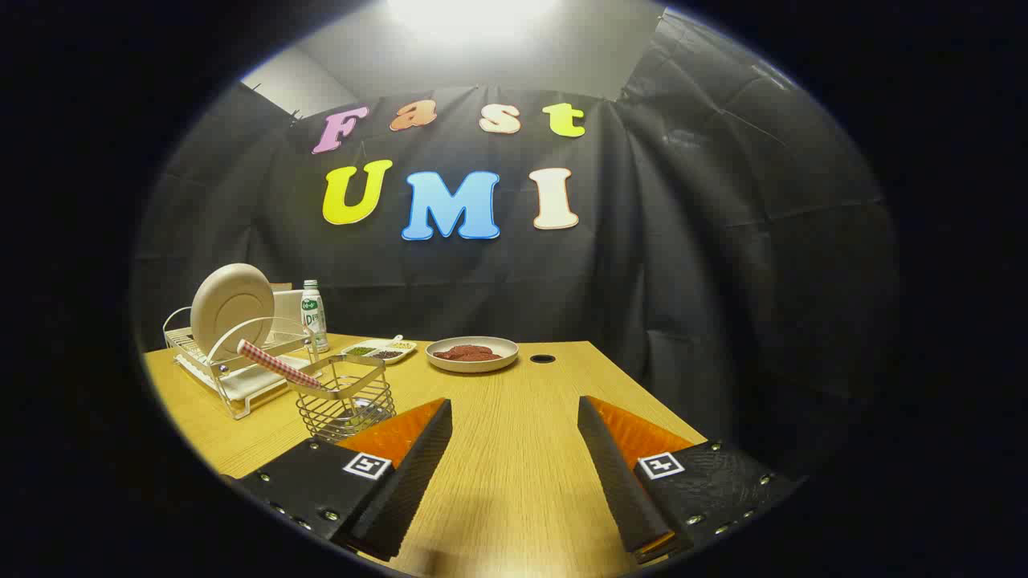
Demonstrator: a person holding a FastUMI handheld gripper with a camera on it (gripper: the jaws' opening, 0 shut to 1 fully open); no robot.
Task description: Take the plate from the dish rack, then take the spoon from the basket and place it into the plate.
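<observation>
Gripper (514, 409) fingers wide apart, holding nothing, above wooden table (514, 482), round beige plate (231, 309) upright in white wire dish rack (233, 365), checked-handle spoon (277, 365) in wire basket (349, 401) just before the rack

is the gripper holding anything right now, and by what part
Nothing is held. The gripper is open over bare table; the plate stands in the dish rack.
</observation>
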